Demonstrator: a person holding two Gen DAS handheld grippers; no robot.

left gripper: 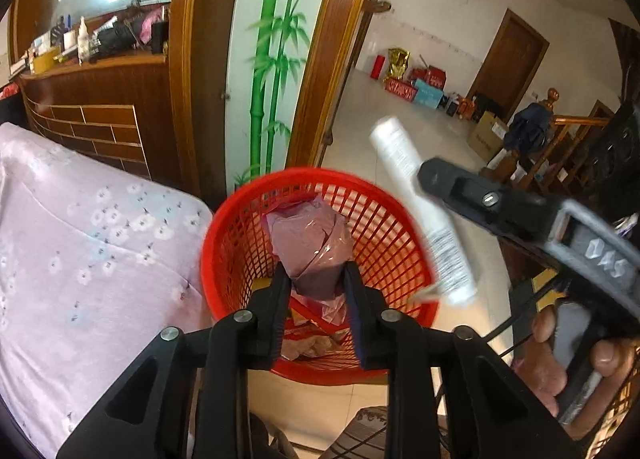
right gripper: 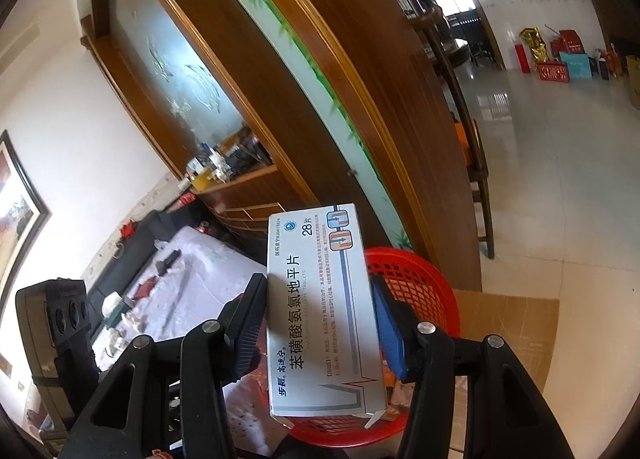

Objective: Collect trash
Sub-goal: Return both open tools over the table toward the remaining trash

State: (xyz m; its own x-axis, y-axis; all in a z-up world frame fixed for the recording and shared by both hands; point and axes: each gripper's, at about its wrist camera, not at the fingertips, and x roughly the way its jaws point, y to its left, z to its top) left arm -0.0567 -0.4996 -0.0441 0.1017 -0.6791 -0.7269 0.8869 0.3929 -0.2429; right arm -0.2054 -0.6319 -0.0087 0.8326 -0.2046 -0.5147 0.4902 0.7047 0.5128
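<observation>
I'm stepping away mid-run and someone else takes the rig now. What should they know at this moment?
Left tool: above the red basket, a crumpled pink plastic bag between its fingers; unclear whether the pads press it.
Right tool: shut on a white tablet box, held beside the basket's rim, not yet inside.
Done: some wrappers already lie in the basket.
Left: let the bag fall in, then drop the box in.

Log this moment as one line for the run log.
left gripper: pink bag over red basket | right gripper: holds pill box
</observation>
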